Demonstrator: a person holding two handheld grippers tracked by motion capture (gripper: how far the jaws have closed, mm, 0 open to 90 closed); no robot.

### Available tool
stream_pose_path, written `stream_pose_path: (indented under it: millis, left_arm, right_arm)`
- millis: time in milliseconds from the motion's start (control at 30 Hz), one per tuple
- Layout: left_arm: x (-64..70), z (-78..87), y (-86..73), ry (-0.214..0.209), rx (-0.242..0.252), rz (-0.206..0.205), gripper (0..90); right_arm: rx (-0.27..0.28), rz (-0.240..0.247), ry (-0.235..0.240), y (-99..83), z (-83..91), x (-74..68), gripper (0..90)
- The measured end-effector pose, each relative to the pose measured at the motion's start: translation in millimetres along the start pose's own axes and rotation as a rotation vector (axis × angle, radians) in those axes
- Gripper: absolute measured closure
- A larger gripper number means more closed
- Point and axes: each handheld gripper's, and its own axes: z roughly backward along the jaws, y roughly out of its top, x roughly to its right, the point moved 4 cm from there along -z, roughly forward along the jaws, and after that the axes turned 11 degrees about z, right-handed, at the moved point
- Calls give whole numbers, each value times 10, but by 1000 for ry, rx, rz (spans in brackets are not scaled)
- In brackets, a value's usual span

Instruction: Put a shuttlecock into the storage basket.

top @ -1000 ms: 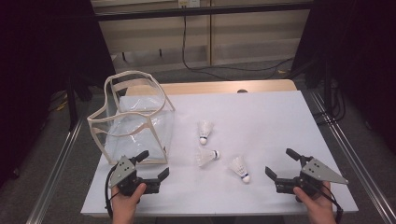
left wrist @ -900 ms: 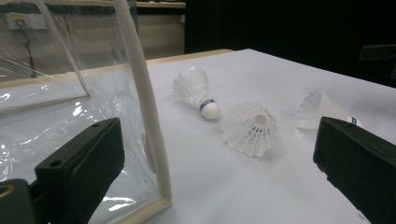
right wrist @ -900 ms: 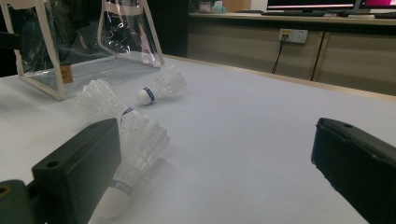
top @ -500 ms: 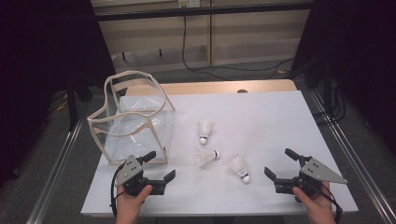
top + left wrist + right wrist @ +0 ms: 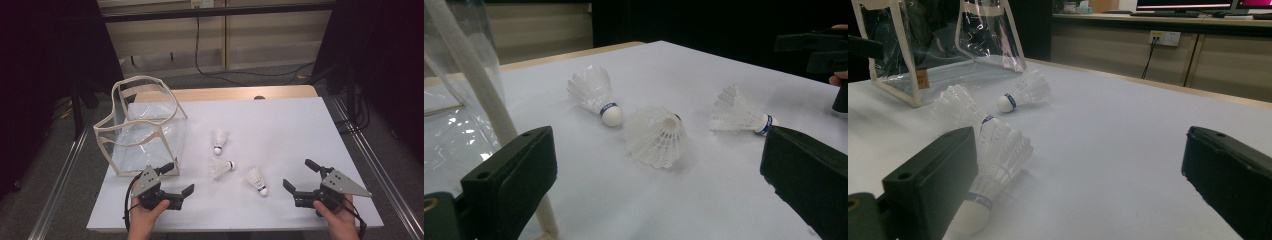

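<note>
White shuttlecocks lie mid-table, between my grippers. Left gripper near clear bag, jaws apart, empty. Right gripper jaws apart, empty too.

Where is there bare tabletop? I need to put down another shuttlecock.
The far right of the table, beyond the three shuttlecocks, is bare, as is the front strip between left gripper and right gripper. The left is crowded by the clear bag.
</note>
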Motion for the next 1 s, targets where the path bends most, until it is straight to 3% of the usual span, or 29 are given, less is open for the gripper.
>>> stream_pose_path:
  millis: [333, 667, 900, 1000]
  left_arm:
    - [32, -84, -6, -14, -33, -4, 18]
    - [100, -174, 23, -20, -35, -4, 20]
    - [161, -224, 27, -38, -53, 15, 21]
    - [174, -255, 34, -28, -62, 10, 22]
  right_arm:
    - [5, 5, 0, 6, 1, -3, 11]
    - [7, 10, 3, 8, 1, -7, 10]
    - [6, 7, 7, 7, 0, -7, 11]
    - [8, 7, 8, 8, 1, -8, 11]
